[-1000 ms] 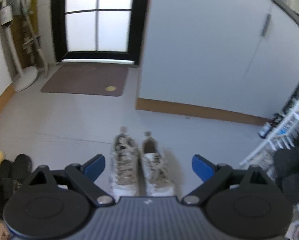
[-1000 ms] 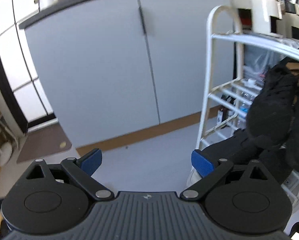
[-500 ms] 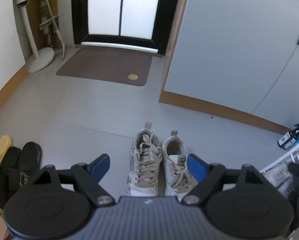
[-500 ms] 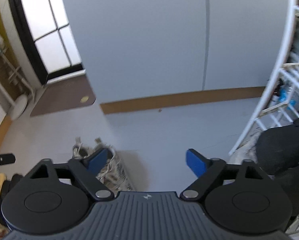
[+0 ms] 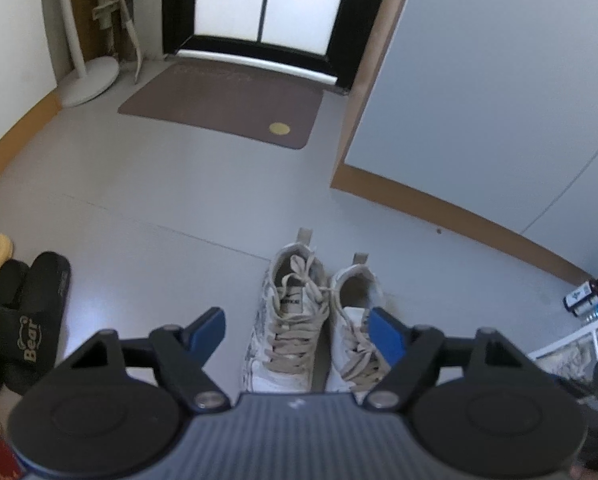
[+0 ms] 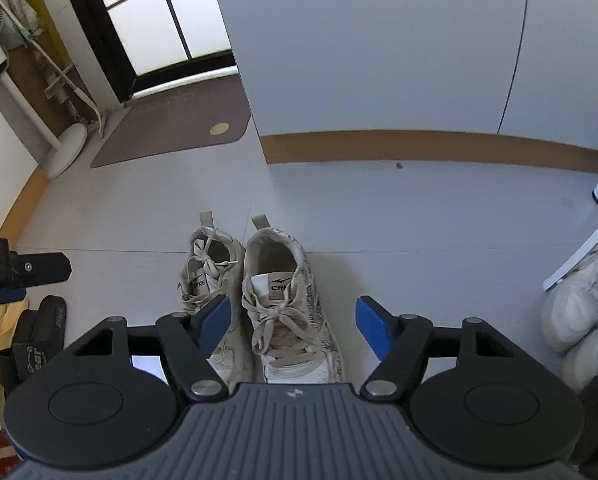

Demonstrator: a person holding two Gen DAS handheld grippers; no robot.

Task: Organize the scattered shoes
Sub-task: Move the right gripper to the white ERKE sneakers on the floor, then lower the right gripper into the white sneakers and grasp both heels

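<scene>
ERKE-tagged sneakers (image 6: 259, 300) paired on floor (image 6: 419, 220); "Bear" slide (image 5: 35, 328) left. Both grippers' fingers (image 6: 215, 320) closing, gripping nothing; open floor ahead.

Both grippers' fingers (image 5: 207, 330) (image 6: 373, 326) apart, closing

Pale grey floor (image 5: 147, 184), brown doormat (image 5: 223, 100) below bright glazed door (image 5: 267, 0), grey cabinet (image 6: 379, 40).
</scene>
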